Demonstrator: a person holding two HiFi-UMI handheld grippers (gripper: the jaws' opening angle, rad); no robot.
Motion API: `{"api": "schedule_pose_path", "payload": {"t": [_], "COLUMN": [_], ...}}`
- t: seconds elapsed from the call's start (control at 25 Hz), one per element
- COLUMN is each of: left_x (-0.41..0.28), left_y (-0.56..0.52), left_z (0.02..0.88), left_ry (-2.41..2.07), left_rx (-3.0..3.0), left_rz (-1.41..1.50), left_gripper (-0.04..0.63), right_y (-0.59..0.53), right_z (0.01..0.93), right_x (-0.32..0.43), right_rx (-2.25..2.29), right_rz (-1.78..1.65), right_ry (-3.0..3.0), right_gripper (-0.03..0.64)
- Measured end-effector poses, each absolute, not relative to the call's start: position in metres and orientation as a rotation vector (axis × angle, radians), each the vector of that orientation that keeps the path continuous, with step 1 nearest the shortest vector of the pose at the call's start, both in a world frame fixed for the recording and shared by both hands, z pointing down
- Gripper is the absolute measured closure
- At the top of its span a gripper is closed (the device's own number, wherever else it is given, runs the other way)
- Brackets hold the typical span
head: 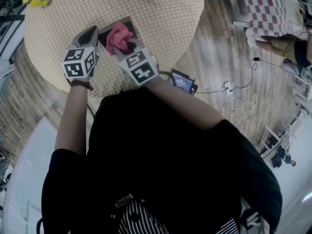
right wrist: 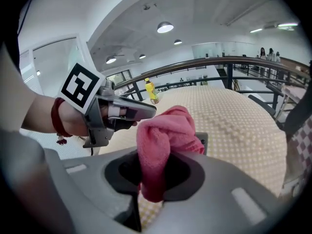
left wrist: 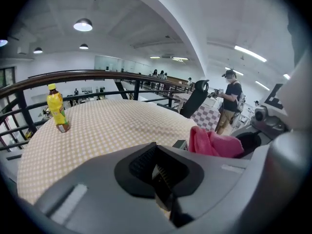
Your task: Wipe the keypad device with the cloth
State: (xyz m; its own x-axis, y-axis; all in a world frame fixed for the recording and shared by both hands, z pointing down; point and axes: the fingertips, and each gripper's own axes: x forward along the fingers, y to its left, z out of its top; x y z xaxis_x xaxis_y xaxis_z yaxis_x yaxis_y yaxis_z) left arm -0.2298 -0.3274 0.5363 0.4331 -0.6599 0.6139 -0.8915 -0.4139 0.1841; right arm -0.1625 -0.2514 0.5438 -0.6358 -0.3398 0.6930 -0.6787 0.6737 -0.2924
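- The keypad device (head: 127,22) lies flat on the bench (head: 165,13), partly under the pink cloth (head: 118,37). Nothing holds it, so wiping may push it.
- The right tongs (right wrist: 153,179) clamp the bunched cloth, and a loose fold could slip.
- The left tongs (left wrist: 163,179) are closed and empty, just beside the device.

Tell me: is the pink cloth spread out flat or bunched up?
Bunched up. The cloth stands as a crumpled lump, pinched between the fingers of the right gripper, not lying flat.
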Motion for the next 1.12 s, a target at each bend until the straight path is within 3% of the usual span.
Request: {"api": "schedule_pose_path", "payload": {"t": [0.56,1.12], "left_x": [-0.171,-0.122], "left_y": [-0.221,-0.144], "left_z": [0.434,0.354], "left_ry": [-1.403,-1.675], "left_rx": [2.171,2.312], "left_rz": [0.293,0.256], "left_gripper": [0.595,0.595], "right_y": [-0.204,-0.156], "right_z": [0.447,0.360], "right_x": [-0.097,-0.060], "right_rx": [0.735,0.678], "right_rz": [0.611,0.389], "right_ry": [-2.458,-2.677], "right_gripper": [0.537,0.541]}}
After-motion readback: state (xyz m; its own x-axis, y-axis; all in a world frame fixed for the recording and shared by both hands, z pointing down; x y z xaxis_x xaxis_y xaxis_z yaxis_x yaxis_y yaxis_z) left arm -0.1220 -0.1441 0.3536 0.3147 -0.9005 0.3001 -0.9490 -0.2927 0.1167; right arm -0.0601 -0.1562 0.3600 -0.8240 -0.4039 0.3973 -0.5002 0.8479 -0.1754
